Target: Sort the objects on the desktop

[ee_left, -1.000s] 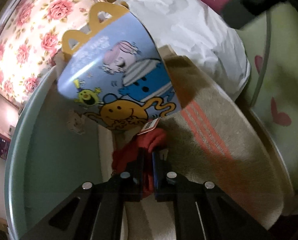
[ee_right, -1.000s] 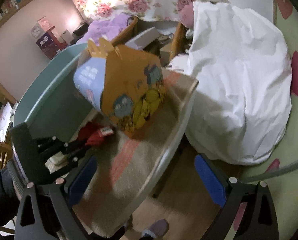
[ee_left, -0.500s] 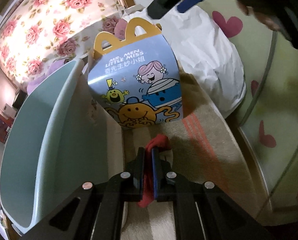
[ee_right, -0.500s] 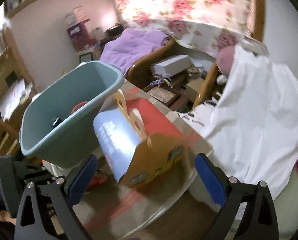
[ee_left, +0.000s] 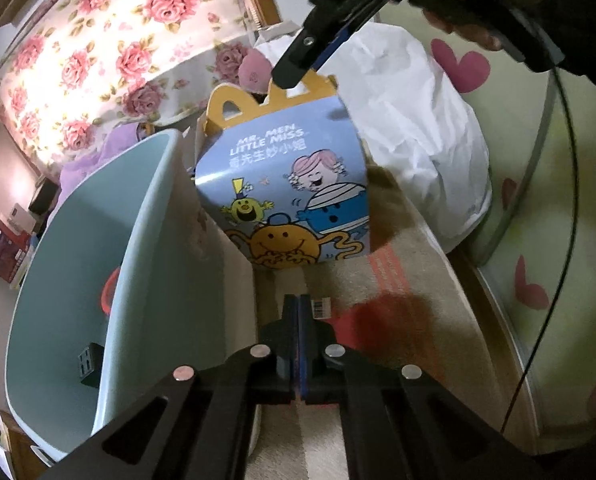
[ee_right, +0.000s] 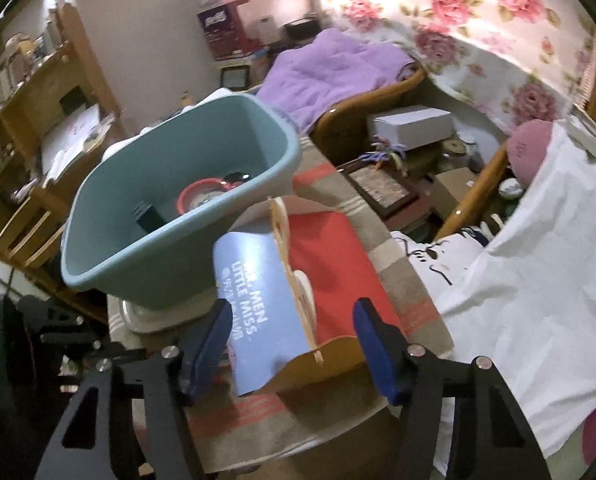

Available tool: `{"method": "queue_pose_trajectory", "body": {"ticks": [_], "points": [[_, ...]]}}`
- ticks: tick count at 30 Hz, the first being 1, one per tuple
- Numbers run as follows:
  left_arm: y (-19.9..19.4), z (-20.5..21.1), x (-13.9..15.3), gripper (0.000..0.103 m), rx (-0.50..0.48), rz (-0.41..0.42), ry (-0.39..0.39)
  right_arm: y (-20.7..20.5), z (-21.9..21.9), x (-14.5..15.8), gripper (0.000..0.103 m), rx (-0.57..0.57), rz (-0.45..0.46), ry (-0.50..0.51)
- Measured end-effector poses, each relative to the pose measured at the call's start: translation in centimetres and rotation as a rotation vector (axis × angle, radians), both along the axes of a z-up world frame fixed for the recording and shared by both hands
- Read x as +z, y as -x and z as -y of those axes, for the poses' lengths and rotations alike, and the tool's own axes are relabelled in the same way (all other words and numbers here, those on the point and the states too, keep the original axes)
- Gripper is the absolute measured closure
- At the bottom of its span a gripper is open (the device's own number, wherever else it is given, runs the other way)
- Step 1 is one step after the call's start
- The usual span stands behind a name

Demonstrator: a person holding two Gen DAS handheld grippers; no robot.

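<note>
Blue cardboard meal box with cartoon figures and a yellow arched handle (ee_right: 265, 300) is where it's at right now. The right hand-held gripper (ee_right: 293, 312) has its blue pads spread apart on either side of the box's top, nothing pinched yet. A second ago it was hanging well back off the edge of the worktop with the jaws much wider, so it has swung in over the handle and started narrowing. I'd say it's lining up to grab.

The left hand-held gripper (ee_left: 300, 308) has its jaws pressed tight together, with a sliver of red showing between them and a white barcode tag (ee_left: 322, 307) just beside the tips. Looks to me like it's clamped on the red fabric thing it was already holding a second ago. That was down at the foot of the box then, and it's now lifted clear and sits nearer the tub's wall.

The box stands upright on the beige striped cloth of the worktop (ee_right: 414, 312), right beside the teal plastic tub (ee_right: 137, 280). The tub already has a red-rimmed round thing (ee_right: 205, 200) and a small black block (ee_right: 147, 216) in it. Past the worktop there's a big white sheet-covered bundle (ee_right: 518, 280).

My guess is the red thing goes in the tub first and the box is next
</note>
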State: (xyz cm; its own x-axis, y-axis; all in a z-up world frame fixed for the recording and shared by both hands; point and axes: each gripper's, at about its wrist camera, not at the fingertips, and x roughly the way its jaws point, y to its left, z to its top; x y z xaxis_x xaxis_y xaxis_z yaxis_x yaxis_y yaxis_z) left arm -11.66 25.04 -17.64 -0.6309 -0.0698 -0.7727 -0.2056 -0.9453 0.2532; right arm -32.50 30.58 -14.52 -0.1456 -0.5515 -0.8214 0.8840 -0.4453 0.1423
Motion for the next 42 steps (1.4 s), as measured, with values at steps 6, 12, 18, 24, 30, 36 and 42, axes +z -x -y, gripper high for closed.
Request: {"method": "queue_pose_trajectory", "body": {"ticks": [6, 12, 18, 24, 30, 36, 42], "points": [[0.3, 0.5, -0.8, 0.103, 0.022, 0.028, 0.003, -0.4, 0.8, -0.3, 0.047, 0.035, 0.010, -0.071], [-0.9, -0.4, -2.6, 0.103, -0.019, 0.100, 0.032, -1.4, 0.5, 0.5, 0.047, 0.004, 0.009, -0.045], [-4.2, -3.0, -6.2, 0.096, -0.095, 0.179, 0.147, -0.9, -0.1, 0.9, 0.047, -0.008, 0.027, -0.024], [-5.3, -4.4, -8.2, 0.039, -0.060, 0.147, 0.285, -2.0, -1.0, 1.3, 0.047, -0.029, 0.013, -0.027], [-6.0, -5.6, -8.2, 0.031, -0.075, 0.114, 0.321, -4.4, -2.3, 0.9, 0.043, -0.055, 0.015, -0.024], [-6.6, -6.6, -7.8, 0.030, -0.122, 0.110, 0.343, -6.9, -4.1, 0.1, 0.040, -0.096, 0.034, -0.021], [-7.6, -7.6, -7.6, 0.027, -0.168, 0.121, 0.340, -9.2, -6.1, -2.4, 0.038, -0.133, 0.081, -0.045]]}}
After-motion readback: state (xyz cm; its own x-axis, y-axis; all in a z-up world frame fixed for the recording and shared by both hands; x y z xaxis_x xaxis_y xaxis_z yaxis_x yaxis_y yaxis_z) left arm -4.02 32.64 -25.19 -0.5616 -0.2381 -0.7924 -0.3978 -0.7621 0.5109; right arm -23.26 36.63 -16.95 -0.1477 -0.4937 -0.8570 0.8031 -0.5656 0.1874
